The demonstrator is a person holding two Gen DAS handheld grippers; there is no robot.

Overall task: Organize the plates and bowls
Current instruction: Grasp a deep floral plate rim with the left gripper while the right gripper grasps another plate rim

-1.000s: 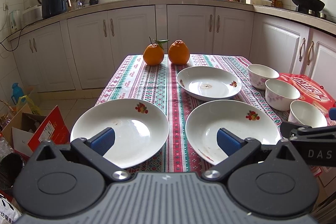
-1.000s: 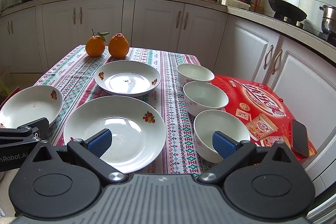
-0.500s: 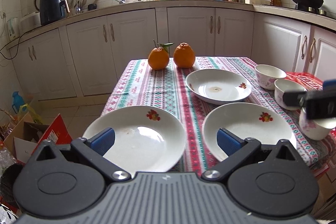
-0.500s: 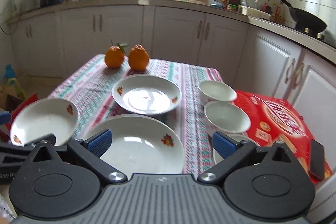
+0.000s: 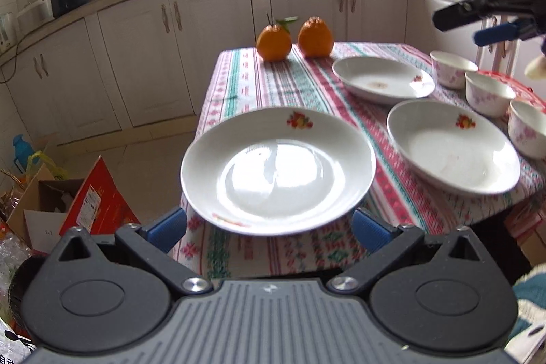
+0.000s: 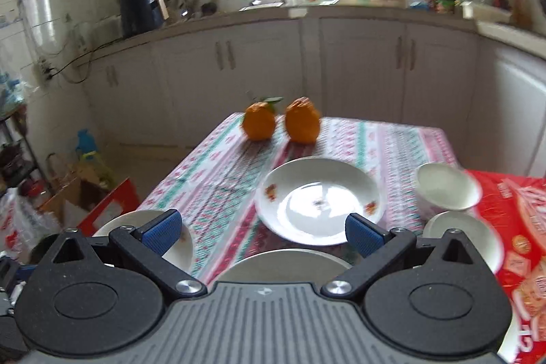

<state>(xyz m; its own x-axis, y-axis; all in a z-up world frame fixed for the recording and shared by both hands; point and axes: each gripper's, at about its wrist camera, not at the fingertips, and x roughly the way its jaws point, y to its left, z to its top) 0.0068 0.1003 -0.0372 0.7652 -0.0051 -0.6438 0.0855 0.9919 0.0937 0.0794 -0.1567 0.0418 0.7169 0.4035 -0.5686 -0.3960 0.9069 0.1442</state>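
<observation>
Right-wrist view motion-blurred; nearest white plate [image 6: 283,261] half hidden behind right gripper [image 6: 262,229], third bowl out of sight. Both grippers' blue-padded fingers spread wide, holding nothing. Left gripper [image 5: 269,227] just short of round white ceramic plate with fruit motif [image 5: 278,169], overhanging striped tablecloth [image 5: 245,81] edge. Beyond that plate: two more plates, three pink-flowered bowls [image 5: 489,92], two oranges [image 5: 295,38] farthest. Red box [image 6: 518,227] beside bowls.

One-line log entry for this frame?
left gripper: open, empty, facing near-left plate | right gripper: open, empty, raised | plates: three, unstacked | bowls: three, separate
</observation>
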